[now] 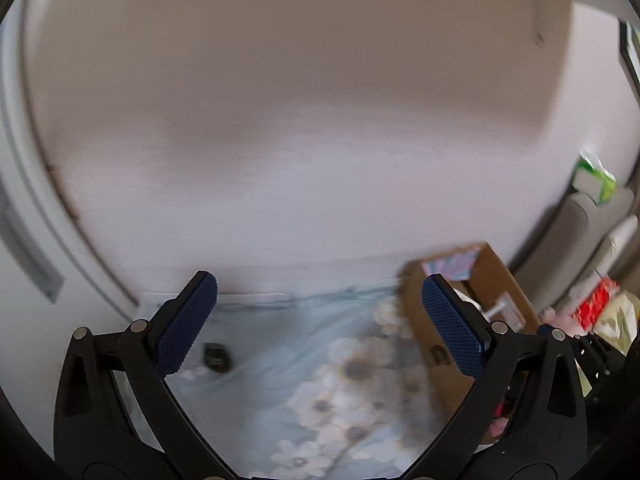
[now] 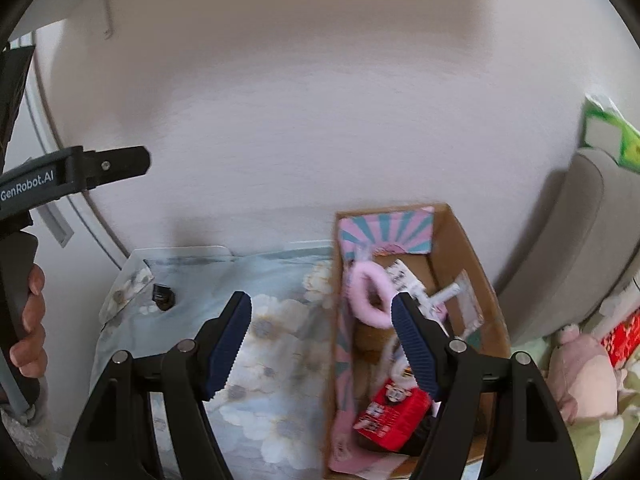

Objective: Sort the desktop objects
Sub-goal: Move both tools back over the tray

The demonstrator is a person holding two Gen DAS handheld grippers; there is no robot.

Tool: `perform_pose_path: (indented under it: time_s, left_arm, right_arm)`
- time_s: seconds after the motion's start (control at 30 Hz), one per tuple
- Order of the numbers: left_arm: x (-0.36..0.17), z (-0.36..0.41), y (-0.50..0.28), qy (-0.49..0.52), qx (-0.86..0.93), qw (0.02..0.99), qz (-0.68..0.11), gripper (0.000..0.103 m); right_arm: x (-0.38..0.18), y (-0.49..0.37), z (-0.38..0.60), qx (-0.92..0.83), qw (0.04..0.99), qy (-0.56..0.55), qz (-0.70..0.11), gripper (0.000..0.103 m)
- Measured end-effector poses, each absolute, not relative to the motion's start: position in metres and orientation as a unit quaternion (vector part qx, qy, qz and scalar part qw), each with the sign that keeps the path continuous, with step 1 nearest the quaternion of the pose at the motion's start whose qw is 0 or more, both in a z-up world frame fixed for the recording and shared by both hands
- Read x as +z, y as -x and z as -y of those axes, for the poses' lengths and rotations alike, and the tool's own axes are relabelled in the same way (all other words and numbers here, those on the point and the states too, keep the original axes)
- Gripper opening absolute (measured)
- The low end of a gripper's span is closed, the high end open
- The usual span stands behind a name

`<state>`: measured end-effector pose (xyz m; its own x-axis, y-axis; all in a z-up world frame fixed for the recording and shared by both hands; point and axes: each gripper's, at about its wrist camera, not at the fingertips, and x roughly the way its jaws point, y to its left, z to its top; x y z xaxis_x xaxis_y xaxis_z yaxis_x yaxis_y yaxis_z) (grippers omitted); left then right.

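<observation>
Both the left tool (image 1: 320,312) and right tool (image 2: 322,334) hang released, holding nothing. A small black object (image 2: 163,295) lies on the worktop (image 2: 272,360), ahead-left of the right tool; the cardboard box (image 2: 460,248) of collected items sits ahead-right, likely awaiting it.

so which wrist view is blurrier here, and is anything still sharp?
Left wrist: heavy motion smear across the brown cardboard box and pale blue floral cloth; only the left claw is crisp. Right wrist: milder blur, the red printed carton smeared, the right claw sharp. Both show fisheye bending and dark corners.
</observation>
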<state>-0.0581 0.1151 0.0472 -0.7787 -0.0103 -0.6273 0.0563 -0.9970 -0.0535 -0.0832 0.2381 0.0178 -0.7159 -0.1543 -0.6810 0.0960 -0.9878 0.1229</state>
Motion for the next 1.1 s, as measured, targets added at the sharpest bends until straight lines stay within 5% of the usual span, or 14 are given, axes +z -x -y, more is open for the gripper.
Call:
perform_pose_path:
  time_s: [0.5,1.0,1.1]
  left_arm:
    - [0.002,0.026,0.032,-0.391,-0.907,0.138,-0.072,0.102]
    - [-0.141,0.023,0.077,-0.497,-0.864,0.067,-0.049,0.101]
    - [-0.17,0.027,0.095,-0.518,-0.852,0.07,-0.045,0.092]
  right_arm:
    - [-0.01,0.111,-0.141,-0.899,0.151,-0.41,0.015,0.069]
    - [-0.06,0.138,-0.095,-0.862,0.161,-0.48,0.012,0.069]
    - [-0.076,0.142,-0.094,-0.852,0.16,-0.498,0.023,0.069]
